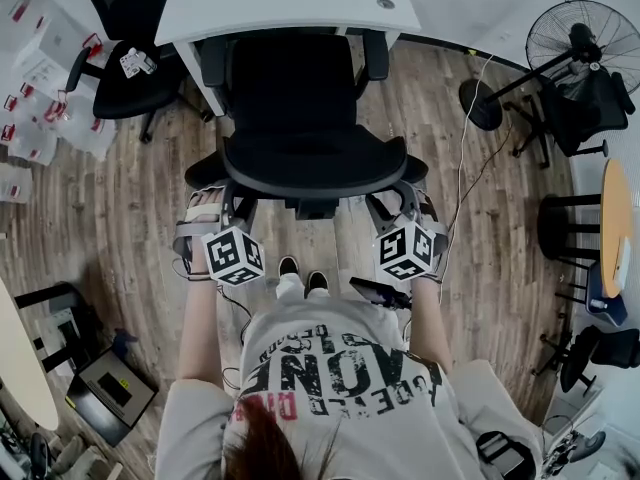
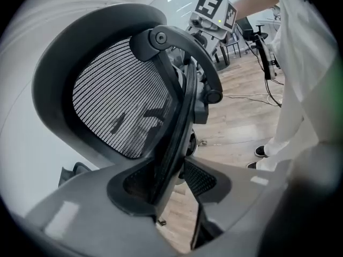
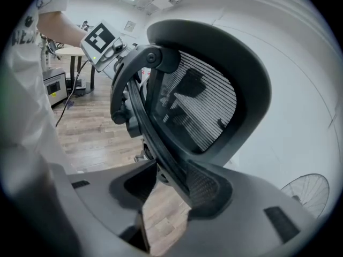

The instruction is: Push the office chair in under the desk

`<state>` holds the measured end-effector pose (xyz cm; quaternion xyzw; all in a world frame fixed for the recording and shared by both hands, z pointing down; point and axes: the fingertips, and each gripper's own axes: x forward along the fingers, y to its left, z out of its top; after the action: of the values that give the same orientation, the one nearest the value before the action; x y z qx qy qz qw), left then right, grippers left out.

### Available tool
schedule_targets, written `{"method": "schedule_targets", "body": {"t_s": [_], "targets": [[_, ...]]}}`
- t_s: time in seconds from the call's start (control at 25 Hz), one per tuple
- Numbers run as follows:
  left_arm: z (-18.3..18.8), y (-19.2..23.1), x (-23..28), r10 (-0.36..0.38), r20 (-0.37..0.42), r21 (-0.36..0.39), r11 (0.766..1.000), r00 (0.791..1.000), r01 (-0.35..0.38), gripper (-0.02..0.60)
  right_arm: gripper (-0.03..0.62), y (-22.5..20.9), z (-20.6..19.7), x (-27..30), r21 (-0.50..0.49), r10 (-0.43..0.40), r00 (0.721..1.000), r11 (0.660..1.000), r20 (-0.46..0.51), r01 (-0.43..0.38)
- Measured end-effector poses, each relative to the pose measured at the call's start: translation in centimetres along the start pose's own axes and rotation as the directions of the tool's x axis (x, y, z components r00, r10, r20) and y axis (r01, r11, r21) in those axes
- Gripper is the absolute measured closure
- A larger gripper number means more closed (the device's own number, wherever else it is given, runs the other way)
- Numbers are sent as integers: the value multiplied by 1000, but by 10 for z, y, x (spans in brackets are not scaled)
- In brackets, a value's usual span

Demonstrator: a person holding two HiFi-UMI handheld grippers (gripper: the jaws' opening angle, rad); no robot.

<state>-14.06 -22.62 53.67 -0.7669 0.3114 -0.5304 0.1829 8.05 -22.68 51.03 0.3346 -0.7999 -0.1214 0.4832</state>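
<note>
A black mesh-back office chair stands with its seat partly under the white desk and its backrest towards me. My left gripper grips the backrest's left edge. My right gripper grips the right edge. In the left gripper view the backrest frame runs down between the jaws of the left gripper, against both pads. The right gripper view shows the same: the frame sits between the jaws of the right gripper.
A second black chair stands left of the desk, beside several white boxes. A standing fan, black stools and a round table edge are at the right. A cable trails over the wood floor. A black box sits at lower left.
</note>
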Motion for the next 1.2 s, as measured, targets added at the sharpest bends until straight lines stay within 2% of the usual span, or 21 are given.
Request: {"method": "schedule_targets", "body": {"t_s": [0.72,1.04,1.2], "targets": [[0,49,44,25,-1,2,1000,1000,-25,399,431,-46,11,44,-11,-37,999,999,-11,37],[-16,65,54,29,-62,-34,999,998,-31,384,431,-46,26,55,-34,-2,999,999,47,3],[-22,66,55,32,-97,-53,998,995,-37,380,431,-42,29,59,-47,49,996,998,68,-46]]}}
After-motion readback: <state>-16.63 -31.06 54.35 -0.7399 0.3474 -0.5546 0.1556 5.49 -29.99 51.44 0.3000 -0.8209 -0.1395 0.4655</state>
